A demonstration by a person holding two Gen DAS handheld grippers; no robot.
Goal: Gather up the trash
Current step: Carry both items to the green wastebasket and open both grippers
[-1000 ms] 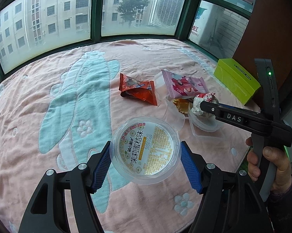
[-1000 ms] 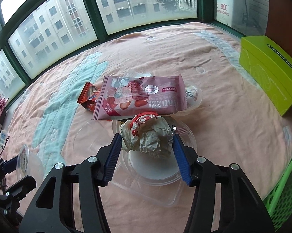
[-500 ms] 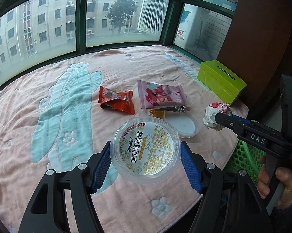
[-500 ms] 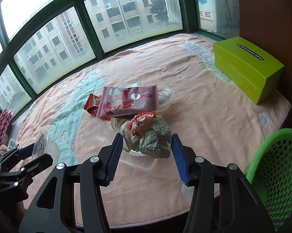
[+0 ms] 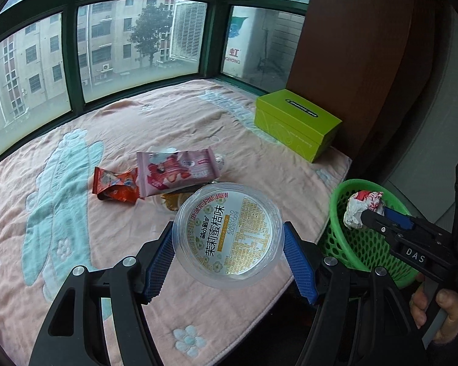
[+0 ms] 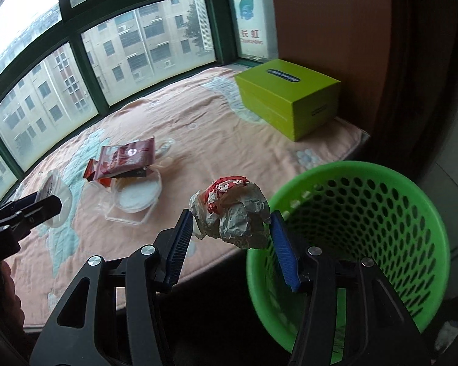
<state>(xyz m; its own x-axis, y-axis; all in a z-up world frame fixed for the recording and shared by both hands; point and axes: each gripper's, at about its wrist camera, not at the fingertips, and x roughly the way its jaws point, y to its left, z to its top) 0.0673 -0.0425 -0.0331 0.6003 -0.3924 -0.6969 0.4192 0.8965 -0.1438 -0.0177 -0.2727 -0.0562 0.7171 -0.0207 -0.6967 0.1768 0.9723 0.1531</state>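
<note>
Both grippers are carrying trash toward the green basket [image 6: 366, 213]: right gripper [image 6: 229, 228] half-closed on a crumpled wrapper [image 6: 232, 213] near the rim at its 9 o'clock, left gripper [image 5: 225, 253] clamped wide around a plastic cup [image 5: 227, 233] over the blanket's [image 5: 76, 152] edge.

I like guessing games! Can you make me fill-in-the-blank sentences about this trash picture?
1. The right tool holds a crumpled ____ wrapper.
2. The mesh waste basket is ____.
3. The left tool grips a round clear plastic ____.
4. The green box sits on the ____ blanket.

Answers: paper; green; cup; pink
</note>
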